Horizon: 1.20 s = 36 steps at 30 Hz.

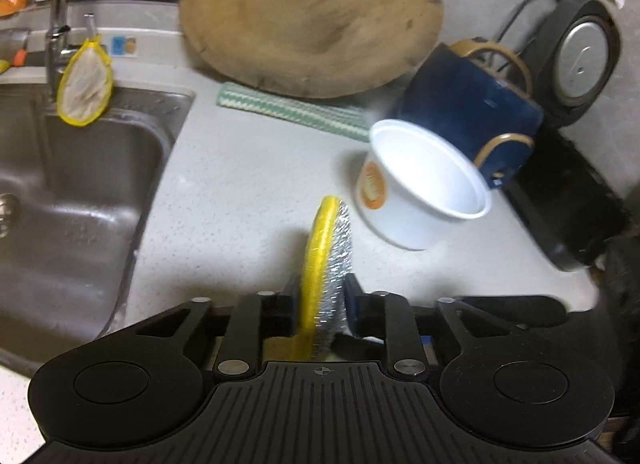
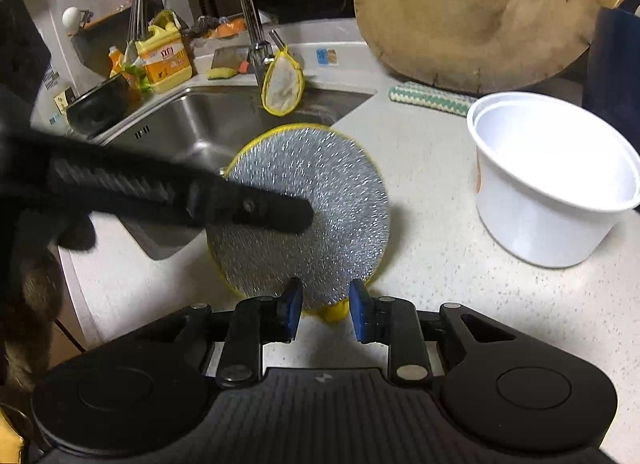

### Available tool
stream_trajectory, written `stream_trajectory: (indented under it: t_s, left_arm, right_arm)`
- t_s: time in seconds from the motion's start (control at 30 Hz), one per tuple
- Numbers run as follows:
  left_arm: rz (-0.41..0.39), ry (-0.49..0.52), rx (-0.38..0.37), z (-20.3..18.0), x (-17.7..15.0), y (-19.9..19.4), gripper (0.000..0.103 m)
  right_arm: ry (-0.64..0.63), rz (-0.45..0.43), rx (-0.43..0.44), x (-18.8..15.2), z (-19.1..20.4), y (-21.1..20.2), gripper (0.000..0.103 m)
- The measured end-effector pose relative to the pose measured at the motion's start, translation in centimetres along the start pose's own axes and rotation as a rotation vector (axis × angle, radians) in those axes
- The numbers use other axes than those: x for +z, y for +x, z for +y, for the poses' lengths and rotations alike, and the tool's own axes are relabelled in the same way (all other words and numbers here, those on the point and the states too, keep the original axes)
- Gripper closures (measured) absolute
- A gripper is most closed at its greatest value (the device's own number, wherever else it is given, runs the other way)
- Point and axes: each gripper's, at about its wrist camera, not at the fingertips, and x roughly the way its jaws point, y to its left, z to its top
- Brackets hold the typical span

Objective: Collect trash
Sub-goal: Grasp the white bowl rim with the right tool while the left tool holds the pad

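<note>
A round scouring pad (image 1: 330, 248) with a silver face and a yellow rim stands on edge over the pale counter. My left gripper (image 1: 322, 296) is shut on its lower part. In the right wrist view the pad (image 2: 340, 192) faces me, and one black finger (image 2: 260, 208) of the left gripper lies across it. My right gripper (image 2: 326, 312) is open just below the pad. The pad's yellow loop sits in the gap, and neither blue pad touches it. An empty white plastic tub (image 1: 424, 184) (image 2: 552, 184) stands to the right of the pad.
A steel sink (image 1: 80, 192) (image 2: 192, 124) lies to the left, with a tap and a yellow-rimmed mesh (image 1: 84, 84) hanging from it. A round wooden board (image 1: 312, 20) leans at the back over a green striped cloth (image 1: 288, 108). A blue bag (image 1: 468, 112) and a black appliance (image 1: 580, 60) stand at the right.
</note>
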Motion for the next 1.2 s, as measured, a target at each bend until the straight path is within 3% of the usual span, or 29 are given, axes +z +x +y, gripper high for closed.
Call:
stream_trajectory:
  t_s: [0.1,0.27,0.37,0.5,0.6,0.67,0.73,0.8,0.83,0.93,1.07,1.2]
  left_arm:
    - [0.018,-0.066,0.042,0.6,-0.5,0.9,0.084]
    - [-0.001,-0.126,-0.016,1.0,-0.8,1.1,0.085]
    - [-0.021,-0.115,-0.023,0.4,-1.0,0.8,0.085]
    - [-0.041,-0.087,-0.008,-0.5,-1.4,0.2,0.085]
    - [-0.042,-0.092,0.011,-0.7,-1.8,-0.3,0.085]
    - [-0.046,-0.100,0.016,-0.7,-2.0,-0.8,0.085]
    - [-0.053,-0.103,0.022,-0.6,-2.2,-1.5,0.085]
    - [-0.062,-0.111,0.019,-0.4,-2.3,-2.1,0.085]
    - [-0.067,-0.114,0.016,-0.4,-2.4,-2.6,0.085]
    - [-0.085,-0.127,0.011,-0.3,-2.6,-3.7,0.085]
    - [-0.106,-0.144,0.008,0.0,-3.1,-5.0,0.085]
    - [-0.117,-0.159,0.012,0.2,-3.6,-5.8,0.085]
  right_arm:
    - [0.000,-0.005,-0.003,0.2,-0.2,-0.2,0.078]
    - [0.003,0.000,-0.026,-0.6,-1.0,-1.0,0.078]
    - [-0.015,-0.007,-0.067,-1.3,-1.7,-2.1,0.077]
    - [-0.049,-0.045,-0.121,-2.2,-2.8,-4.5,0.065]
    - [-0.055,-0.092,-0.141,-1.2,-3.4,-6.7,0.064]
    - [-0.064,-0.138,-0.144,0.3,-3.7,-8.4,0.056]
    - [-0.081,-0.194,-0.187,1.9,-4.0,-9.5,0.029]
    - [-0.091,-0.243,-0.273,3.5,-4.7,-9.7,0.019]
    - [-0.084,-0.251,-0.326,4.2,-5.3,-9.3,0.019]
    - [-0.013,-0.191,-0.443,6.4,-7.8,-6.8,0.019]
    - [0.066,-0.110,-0.488,8.0,-10.2,-3.6,0.019]
    - [0.068,-0.073,-0.519,8.1,-10.7,-1.9,0.014]
